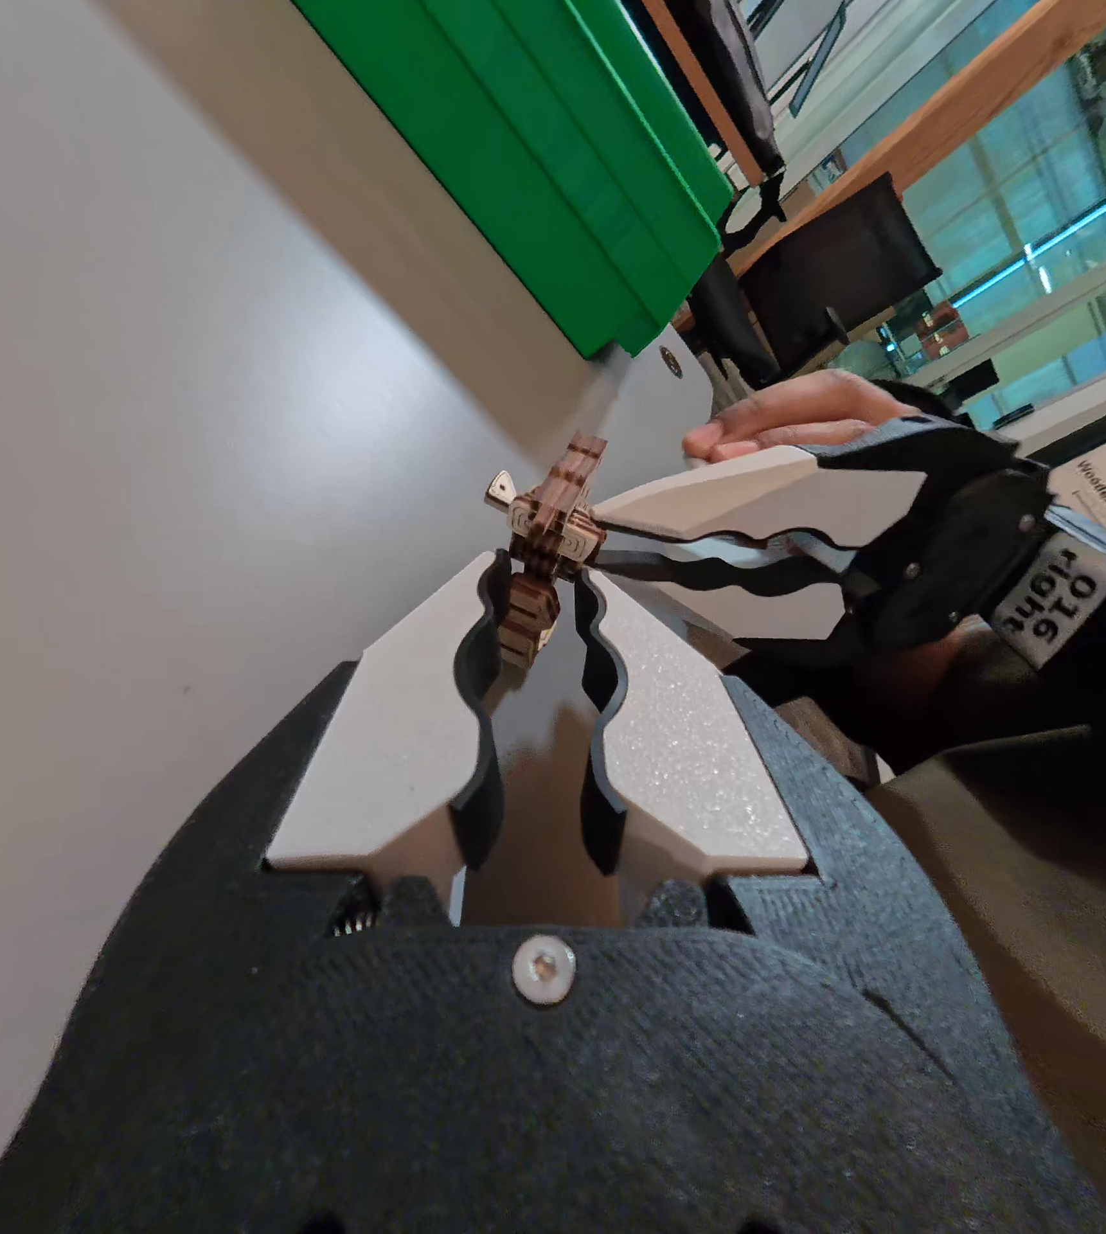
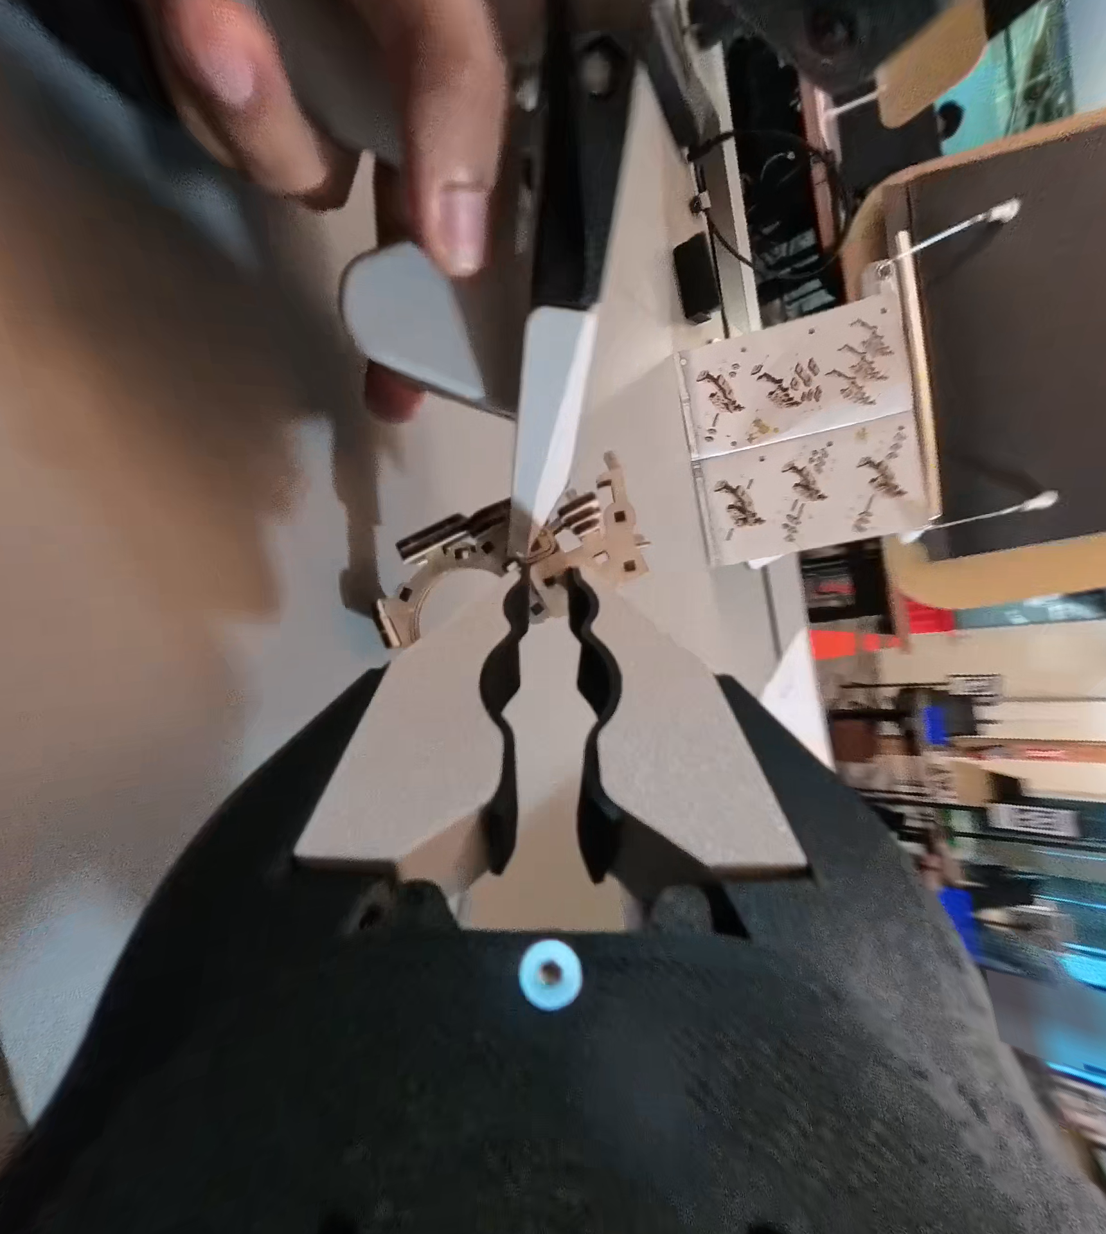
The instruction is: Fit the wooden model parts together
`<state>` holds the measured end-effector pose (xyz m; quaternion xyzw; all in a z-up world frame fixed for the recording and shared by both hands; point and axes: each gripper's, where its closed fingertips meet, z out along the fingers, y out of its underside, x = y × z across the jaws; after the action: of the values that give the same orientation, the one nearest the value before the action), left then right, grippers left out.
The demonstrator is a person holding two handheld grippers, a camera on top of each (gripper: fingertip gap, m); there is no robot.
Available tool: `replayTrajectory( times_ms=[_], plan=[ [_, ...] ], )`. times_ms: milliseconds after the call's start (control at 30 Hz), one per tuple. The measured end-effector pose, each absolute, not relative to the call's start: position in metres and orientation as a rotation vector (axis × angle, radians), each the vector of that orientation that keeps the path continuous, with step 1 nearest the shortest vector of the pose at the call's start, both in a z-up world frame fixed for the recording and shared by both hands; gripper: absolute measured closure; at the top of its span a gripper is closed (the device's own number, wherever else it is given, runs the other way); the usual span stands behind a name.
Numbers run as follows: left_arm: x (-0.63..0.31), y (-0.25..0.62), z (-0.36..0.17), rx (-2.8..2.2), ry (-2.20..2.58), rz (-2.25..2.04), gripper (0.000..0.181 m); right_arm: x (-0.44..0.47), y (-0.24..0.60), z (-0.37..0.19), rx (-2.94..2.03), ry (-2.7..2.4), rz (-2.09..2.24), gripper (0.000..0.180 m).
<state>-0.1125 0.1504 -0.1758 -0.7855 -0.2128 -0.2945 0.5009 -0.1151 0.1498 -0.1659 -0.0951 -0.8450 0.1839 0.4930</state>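
Observation:
A small wooden model of layered brown and pale plywood is held in the air between both grippers. My left gripper points up at it from below, and its black pads close on the model's lower part. My right gripper comes in from the right and pinches the model's side. In the right wrist view my right gripper is shut on a thin middle plate of the model, which has a curved arm at the left. The left gripper's white finger comes down from above.
The white table lies under the model. A stack of green trays stands at its far edge. A picture sheet of model steps hangs on a stand at the right. A hand rests on the right gripper, and fingers show above.

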Motion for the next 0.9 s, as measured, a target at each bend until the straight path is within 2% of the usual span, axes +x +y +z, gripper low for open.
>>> replayTrajectory(
  times_ms=[167,600,900],
  plan=[
    [-0.112,0.149,-0.161,-1.821,-0.442,-0.722,0.164,-0.115,0.148,-0.153,-0.342,-2.019,0.655,0.171],
    [-0.111,0.142,-0.137,-1.645,-0.37,-0.831,0.163,-0.11,0.137,-0.132,-0.26,-1.906,0.746,0.171],
    [-0.109,0.141,-0.13,-1.656,-0.293,-0.723,0.164,-0.107,0.135,-0.125,-0.204,-1.858,0.772,0.171]
  ],
)
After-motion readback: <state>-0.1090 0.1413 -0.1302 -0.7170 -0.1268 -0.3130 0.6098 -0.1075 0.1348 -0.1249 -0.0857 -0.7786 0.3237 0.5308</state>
